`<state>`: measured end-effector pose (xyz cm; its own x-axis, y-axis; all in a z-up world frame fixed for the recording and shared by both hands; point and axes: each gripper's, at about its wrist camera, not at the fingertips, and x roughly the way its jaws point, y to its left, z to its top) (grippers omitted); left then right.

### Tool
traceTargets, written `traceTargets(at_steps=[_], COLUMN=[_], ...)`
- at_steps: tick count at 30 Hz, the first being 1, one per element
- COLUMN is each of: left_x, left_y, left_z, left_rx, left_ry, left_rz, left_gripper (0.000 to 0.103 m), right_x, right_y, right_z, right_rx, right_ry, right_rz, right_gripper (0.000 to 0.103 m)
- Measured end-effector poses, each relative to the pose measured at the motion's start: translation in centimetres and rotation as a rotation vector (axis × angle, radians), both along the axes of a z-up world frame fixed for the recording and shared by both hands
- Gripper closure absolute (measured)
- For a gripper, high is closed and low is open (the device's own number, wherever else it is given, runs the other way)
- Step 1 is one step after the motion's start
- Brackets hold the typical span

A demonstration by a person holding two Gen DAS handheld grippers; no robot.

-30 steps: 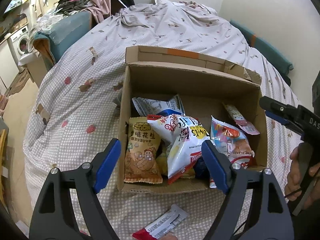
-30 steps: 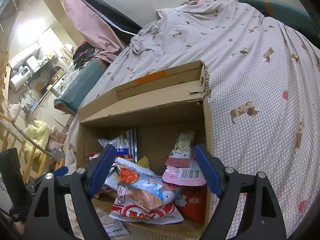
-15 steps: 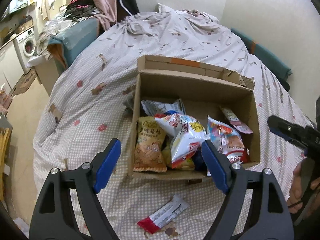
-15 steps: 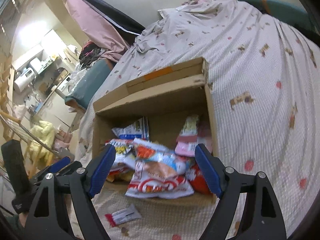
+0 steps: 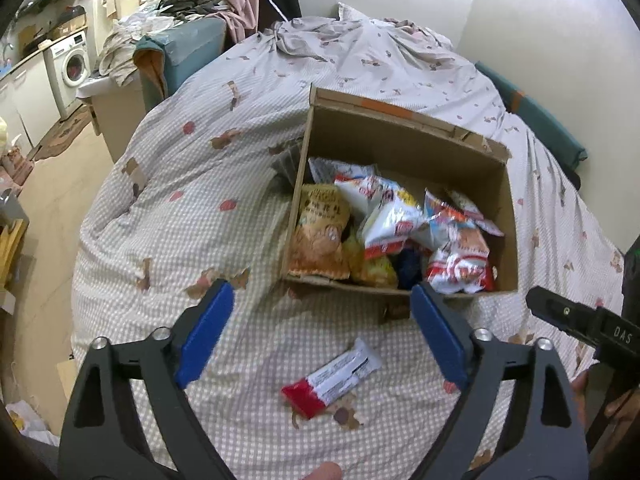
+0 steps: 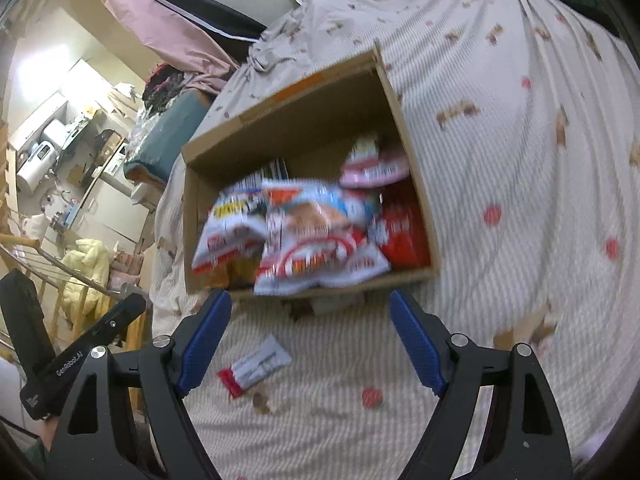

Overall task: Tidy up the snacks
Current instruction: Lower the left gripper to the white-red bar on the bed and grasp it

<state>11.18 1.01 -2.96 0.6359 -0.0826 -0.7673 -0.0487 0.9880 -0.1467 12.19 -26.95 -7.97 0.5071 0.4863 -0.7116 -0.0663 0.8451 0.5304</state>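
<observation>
A cardboard box [image 5: 404, 140] [image 6: 280, 120] stands on the bed, filled with several snack bags: an orange peanut bag [image 5: 320, 236], white and red bags [image 5: 390, 220] [image 6: 320, 240]. In front of the box a red and white snack bar [image 5: 332, 374] [image 6: 256, 366] lies loose on the bedspread. My left gripper [image 5: 320, 334] hovers above that bar, its jaws opening, with nothing between them. My right gripper [image 6: 310, 332] stands open and empty, just short of the box's near wall. Each gripper shows at the edge of the other's view.
The checked bedspread [image 5: 180, 200] with small prints covers the whole bed. A teal cushion [image 5: 536, 116] lies by the wall at right. Off the bed's left edge are a washing machine [image 5: 72, 66], heaped clothes [image 5: 188, 4] and bare floor [image 5: 52, 200].
Both grippers have drawn back from the box, which now looks smaller and farther. The snack bar in front of it has come fully into view. The left jaws stand wider.
</observation>
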Motion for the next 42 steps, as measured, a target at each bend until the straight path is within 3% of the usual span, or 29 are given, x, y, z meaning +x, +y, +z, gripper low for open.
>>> traceTargets(at_steps=[3,11,15,19,26,29,32,35,38,42], left_x=[-0.5,-0.1,0.8,1.1,1.7,2.2,2.8,3.0,2.4,1.8], left_y=[0.1,1.0,0.4,-1.2,-5.1,-6.2,-6.6,-7.1,-7.9,-8.3], left_z=[-1.0,-4.4,-8.2,-10.1,-12.2,-12.7,-13.5,-14.1,-14.6,-14.1], left_rx=[-0.016,0.049,0.083,0.113,0.158,0.215,0.191,0.205,0.267,0.272], left_ry=[0.037,0.174,0.330,0.375,0.417,0.388,0.424,0.435,0.434,0.421], left_rz=[-0.004,0.036,-0.028,-0.117,-0.272,-0.314,-0.338,-0.358,-0.388,-0.394], left_gripper=[0.010,0.010,0.010,0.010,0.012,0.017,0.036,0.040,0.060,0.072], right_x=[-1.2,-2.2,-2.0,-1.7,-1.2,-1.1,-0.9,-0.6,-0.4,-0.3], right_y=[0.1,0.4,-0.9,-1.8,-1.5,-1.4,-1.4,-0.9,-0.3,0.3], right_z=[-1.3,-3.1,-4.1,-5.4,-5.6,-5.7,-5.9,-6.1,-6.3,-6.2], right_rx=[0.008,-0.050,-0.027,0.041,0.044,0.039,0.039,0.037,0.023,0.015], right_ry=[0.043,0.111,0.173,0.243,0.258,0.266,0.274,0.277,0.278,0.269], right_rz=[-0.007,0.001,-0.038,-0.059,-0.047,-0.044,-0.048,-0.043,-0.029,-0.018], right_gripper=[0.011,0.011,0.011,0.011,0.011,0.011,0.011,0.011,0.011,0.011])
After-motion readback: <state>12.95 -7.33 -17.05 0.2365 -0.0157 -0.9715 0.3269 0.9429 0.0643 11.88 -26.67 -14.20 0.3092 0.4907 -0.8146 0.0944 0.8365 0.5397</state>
